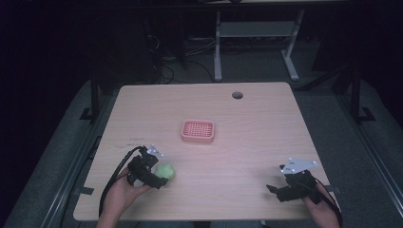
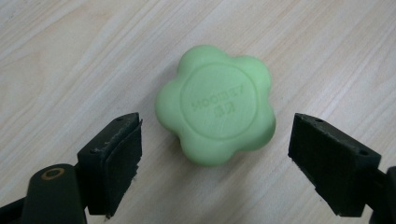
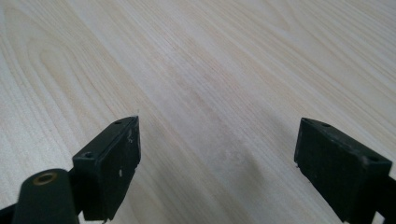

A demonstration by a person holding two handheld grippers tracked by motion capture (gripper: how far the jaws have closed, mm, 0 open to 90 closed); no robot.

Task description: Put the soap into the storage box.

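Green flower-shaped soap (image 2: 215, 104) lies flat on the wooden table (image 1: 256, 137), near its front left. Left gripper (image 2: 215, 140) over it, jaws spread wide, one either side, not touching. Right gripper (image 3: 217, 158) at front right, jaws apart above bare wood. Pink soap dish (image 1: 198, 131) mid-table, well apart.

Bare table (image 1: 256, 142) lies between the pink soap dish (image 1: 197, 131) and both near corners. Green flower-shaped soap (image 2: 215, 103) sits between the left gripper (image 2: 215, 140) fingers, gaps on both sides.
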